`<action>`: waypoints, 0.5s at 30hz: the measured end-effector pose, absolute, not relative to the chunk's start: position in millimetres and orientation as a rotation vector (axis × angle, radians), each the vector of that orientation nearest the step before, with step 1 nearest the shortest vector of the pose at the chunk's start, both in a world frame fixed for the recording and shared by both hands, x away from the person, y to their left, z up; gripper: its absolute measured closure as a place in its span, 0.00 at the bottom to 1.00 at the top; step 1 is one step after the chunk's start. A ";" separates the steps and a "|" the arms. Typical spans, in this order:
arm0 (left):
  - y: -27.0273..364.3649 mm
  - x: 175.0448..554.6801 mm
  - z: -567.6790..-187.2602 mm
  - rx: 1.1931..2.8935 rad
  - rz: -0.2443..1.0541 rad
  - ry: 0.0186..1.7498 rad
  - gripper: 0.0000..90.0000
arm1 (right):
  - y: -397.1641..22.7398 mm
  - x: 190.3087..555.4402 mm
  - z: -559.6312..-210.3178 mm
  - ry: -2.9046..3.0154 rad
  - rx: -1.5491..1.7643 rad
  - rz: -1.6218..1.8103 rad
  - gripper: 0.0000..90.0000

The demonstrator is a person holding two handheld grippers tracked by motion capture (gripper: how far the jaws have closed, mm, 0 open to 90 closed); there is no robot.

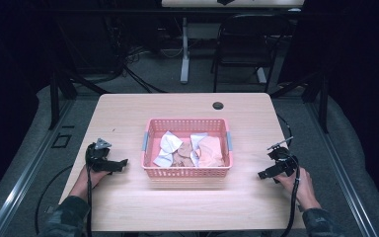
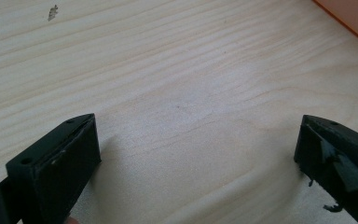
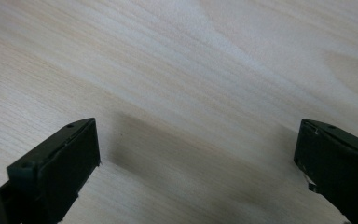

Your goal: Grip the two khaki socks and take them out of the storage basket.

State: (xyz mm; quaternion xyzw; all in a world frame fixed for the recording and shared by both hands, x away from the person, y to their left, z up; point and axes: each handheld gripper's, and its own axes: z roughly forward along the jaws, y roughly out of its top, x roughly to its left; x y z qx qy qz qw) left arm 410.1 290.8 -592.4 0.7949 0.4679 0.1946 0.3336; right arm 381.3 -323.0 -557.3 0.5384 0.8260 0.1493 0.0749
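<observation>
While the pink basket (image 1: 186, 170) of folded cloths (image 1: 192, 150) sits mid-frame, the left gripper (image 1: 121, 164) and right gripper (image 1: 264, 174) flank it, jaws spread, empty.

Your right gripper (image 3: 196, 154) over bare wood
Its two black jaws stand wide apart at the frame's lower corners, nothing between them but the pale table (image 3: 191, 70).

One pale wooden table (image 1: 128, 207). One pink plastic basket (image 1: 186, 172) on it. Inside: two white-and-blue cloth pieces (image 1: 167, 148), one brown piece (image 1: 183, 152), one peach piece (image 1: 211, 153); further pieces beneath cannot be told. Two handheld grippers: left gripper (image 1: 121, 164), right gripper (image 1: 264, 174). One dark chair (image 1: 242, 44) behind the table.
</observation>
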 end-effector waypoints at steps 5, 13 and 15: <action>290.9 410.1 -592.4 2.077 0.507 1.220 0.00 | -319.2 380.2 -546.5 2.477 1.570 0.449 0.00; 291.1 410.1 -592.5 2.077 0.506 1.218 0.00 | -314.7 379.6 -528.4 2.464 1.524 0.482 0.00; 291.3 410.2 -592.3 2.081 0.506 1.216 0.00 | -312.9 379.6 -522.1 2.474 1.517 0.517 0.00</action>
